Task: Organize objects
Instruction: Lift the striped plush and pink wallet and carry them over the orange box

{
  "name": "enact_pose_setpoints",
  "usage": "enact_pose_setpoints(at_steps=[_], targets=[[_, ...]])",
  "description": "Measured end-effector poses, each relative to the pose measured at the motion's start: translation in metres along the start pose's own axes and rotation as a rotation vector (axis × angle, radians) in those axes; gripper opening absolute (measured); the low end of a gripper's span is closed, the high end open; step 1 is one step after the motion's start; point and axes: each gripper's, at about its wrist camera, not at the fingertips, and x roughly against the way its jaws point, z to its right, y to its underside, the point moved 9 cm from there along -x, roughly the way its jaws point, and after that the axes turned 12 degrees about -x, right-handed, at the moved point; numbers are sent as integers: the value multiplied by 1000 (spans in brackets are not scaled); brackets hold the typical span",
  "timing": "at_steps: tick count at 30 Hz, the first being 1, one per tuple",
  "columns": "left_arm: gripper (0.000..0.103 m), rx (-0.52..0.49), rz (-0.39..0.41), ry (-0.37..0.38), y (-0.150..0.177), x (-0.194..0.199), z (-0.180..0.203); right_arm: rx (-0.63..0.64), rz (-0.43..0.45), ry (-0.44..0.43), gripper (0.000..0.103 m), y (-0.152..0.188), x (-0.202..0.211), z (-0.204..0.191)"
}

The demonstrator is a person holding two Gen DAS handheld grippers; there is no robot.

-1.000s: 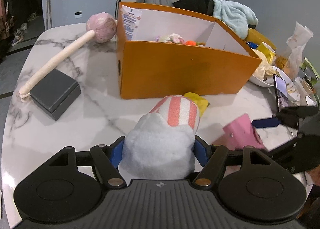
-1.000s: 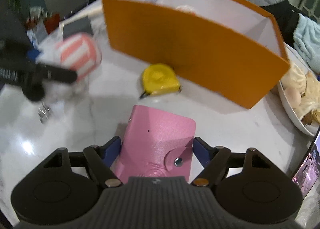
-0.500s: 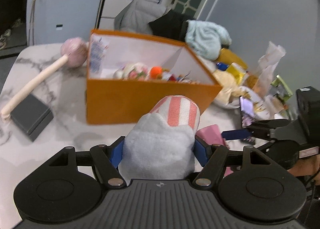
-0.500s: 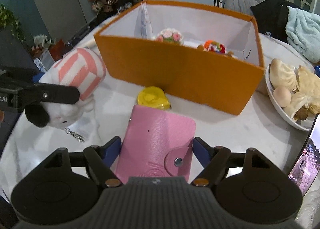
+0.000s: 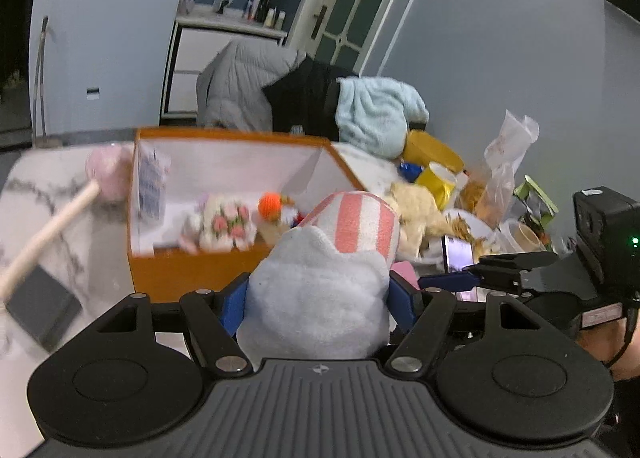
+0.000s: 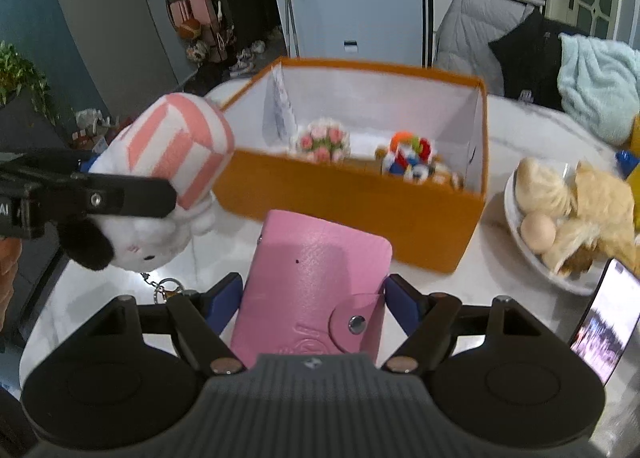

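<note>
Right wrist view: right gripper (image 6: 314, 294) clamps a pink wallet (image 6: 316, 278) above the marble table (image 6: 472, 298), just short of the orange box (image 6: 360, 202). Left gripper (image 5: 318, 300) grips a striped plush toy (image 5: 328, 270), likewise off the table, before that box.

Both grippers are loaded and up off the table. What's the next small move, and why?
Probably carry both forward over the orange box before releasing. The left gripper holds the plush toy and the right gripper the pink wallet, both short of its near wall.
</note>
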Motion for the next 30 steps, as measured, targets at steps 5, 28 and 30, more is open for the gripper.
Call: enact_pose_setpoints(at_steps=[5,28,30], targets=[[82,-43,37,-52,-42,3,-11,13,77,2,79,-46,17,-2],[82,127,-87,-201,-68,-99,-97,50,111,160,79,-156,-72,18],[82,94,-125,-236,-66,-106,-96,43,100,173,79,-155,-83,23]])
